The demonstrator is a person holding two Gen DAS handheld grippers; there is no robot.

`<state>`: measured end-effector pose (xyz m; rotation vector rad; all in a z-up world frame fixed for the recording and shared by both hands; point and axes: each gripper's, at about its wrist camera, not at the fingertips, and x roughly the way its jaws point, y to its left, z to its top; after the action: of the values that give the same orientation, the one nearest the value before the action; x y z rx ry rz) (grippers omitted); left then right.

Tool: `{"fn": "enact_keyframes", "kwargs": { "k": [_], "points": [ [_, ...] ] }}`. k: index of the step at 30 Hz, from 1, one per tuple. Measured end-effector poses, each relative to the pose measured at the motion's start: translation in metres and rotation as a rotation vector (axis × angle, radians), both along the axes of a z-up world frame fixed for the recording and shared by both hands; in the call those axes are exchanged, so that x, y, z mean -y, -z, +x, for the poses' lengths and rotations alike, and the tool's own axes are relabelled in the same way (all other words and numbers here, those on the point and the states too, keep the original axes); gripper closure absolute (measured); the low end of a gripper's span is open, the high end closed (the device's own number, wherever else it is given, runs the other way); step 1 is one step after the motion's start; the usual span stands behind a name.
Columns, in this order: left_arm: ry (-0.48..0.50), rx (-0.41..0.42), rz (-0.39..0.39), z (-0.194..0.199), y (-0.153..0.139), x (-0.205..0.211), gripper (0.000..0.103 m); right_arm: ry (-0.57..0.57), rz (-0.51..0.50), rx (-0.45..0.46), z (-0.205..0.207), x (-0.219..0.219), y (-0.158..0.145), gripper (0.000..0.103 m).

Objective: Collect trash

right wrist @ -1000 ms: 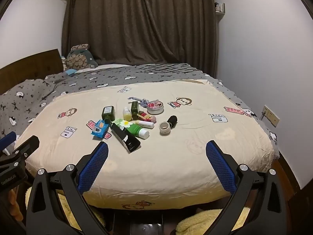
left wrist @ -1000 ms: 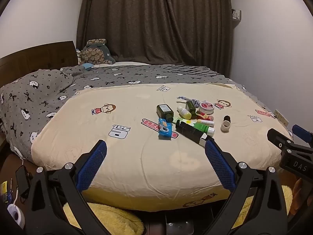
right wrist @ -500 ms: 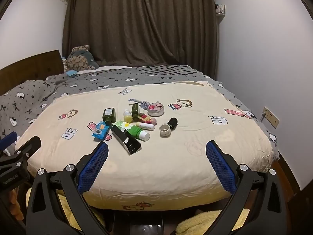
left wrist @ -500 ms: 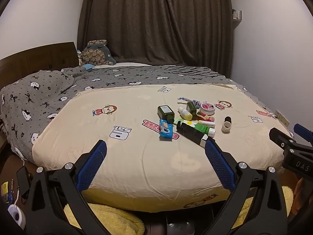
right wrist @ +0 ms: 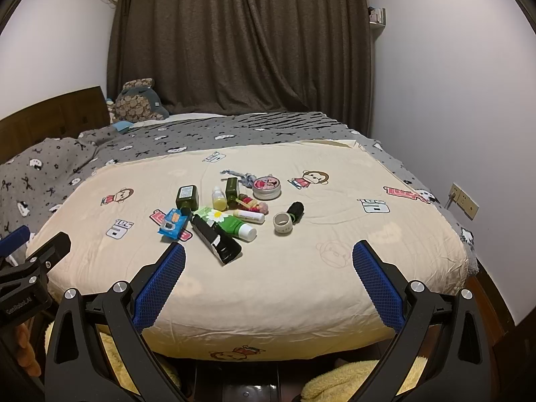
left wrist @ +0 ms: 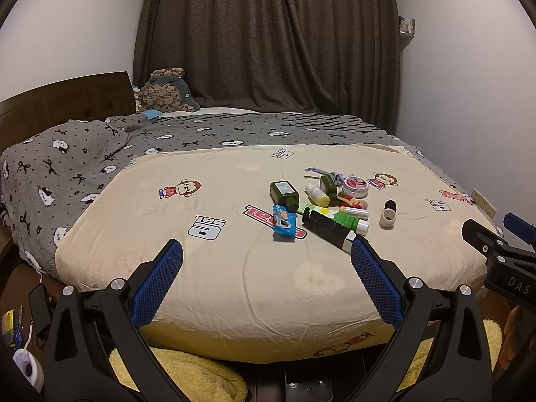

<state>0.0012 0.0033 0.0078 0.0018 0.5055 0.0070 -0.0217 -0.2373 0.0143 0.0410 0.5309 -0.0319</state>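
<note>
A heap of small items lies on the cream bedspread [left wrist: 234, 268] [right wrist: 335, 227]: a blue snack wrapper [left wrist: 284, 223] [right wrist: 173, 223], a black tube [left wrist: 328, 229] [right wrist: 216, 239], a green tube [left wrist: 345, 219] [right wrist: 231, 222], a dark green bottle [left wrist: 284, 194] [right wrist: 186, 197], a small yellow bottle [right wrist: 219, 198], a round pink tin [left wrist: 355, 186] [right wrist: 266, 187], a tape roll [left wrist: 388, 217] [right wrist: 282, 223]. My left gripper [left wrist: 264, 254] is open, short of the heap. My right gripper [right wrist: 268, 254] is open too, in front of it. Both hold nothing.
A grey patterned blanket [left wrist: 67, 167] covers the bed's left and far side, with a plush toy [left wrist: 167, 92] near the wooden headboard [left wrist: 60, 104]. Dark curtains [right wrist: 241, 40] hang behind. Yellow fluffy fabric [left wrist: 181, 372] lies below the bed's front edge. A wall socket [right wrist: 464, 200] is at right.
Both views have drifted slightly; the bed and heap sit a little lower in frame. Nothing on the bed has moved and both grippers stay open.
</note>
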Motion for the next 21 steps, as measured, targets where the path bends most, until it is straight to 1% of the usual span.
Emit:
{"fn": "enact_keyframes", "kwargs": {
  "k": [21],
  "points": [
    [-0.004,0.002,-0.001,-0.0012,0.0024,0.0000,0.008,0.001,0.002,0.002,-0.0006,0.0018,-0.0002,0.003]
  ]
}}
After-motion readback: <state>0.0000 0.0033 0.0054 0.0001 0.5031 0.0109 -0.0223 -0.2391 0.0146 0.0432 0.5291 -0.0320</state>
